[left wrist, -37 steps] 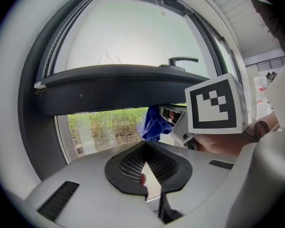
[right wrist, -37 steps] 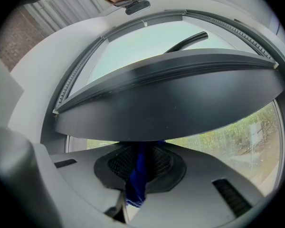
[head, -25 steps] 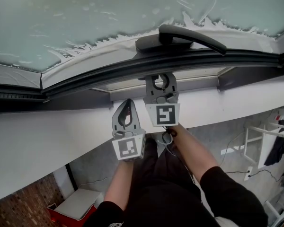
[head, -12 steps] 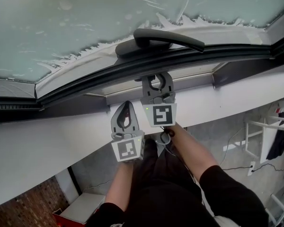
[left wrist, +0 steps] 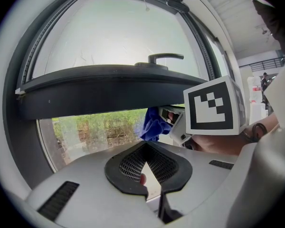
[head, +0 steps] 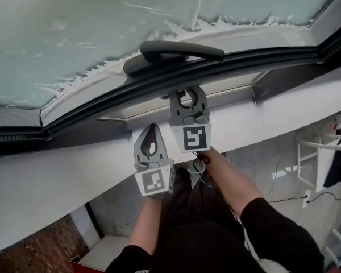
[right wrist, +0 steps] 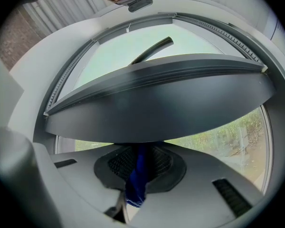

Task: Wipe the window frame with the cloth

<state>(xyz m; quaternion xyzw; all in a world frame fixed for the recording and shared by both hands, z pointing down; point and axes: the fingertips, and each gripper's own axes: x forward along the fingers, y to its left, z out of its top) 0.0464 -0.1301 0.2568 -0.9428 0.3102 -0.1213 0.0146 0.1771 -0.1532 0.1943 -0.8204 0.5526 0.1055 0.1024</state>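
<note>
"Blue cloth (right wrist: 137, 184): where is it?"

"Clamped in your right claw (head: 188, 91), a fold bunched between the jaws, with the dark window frame (head: 176, 75) just ahead of its tips."

"How will it handle?"

"Soft and light, I'd judge, so it may flop or slip. Pinch a thick bunch deep in the jaws. Your left claw (head: 153, 126), beside the right one, is closed on nothing."

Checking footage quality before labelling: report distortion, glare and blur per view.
Head view: sharp, evenly lit, window frame slightly bowed. Left gripper view: heavy fisheye, black corners, pane washed out bright. Right gripper view: same fisheye; blue cloth in the jaws is blurred.
</note>
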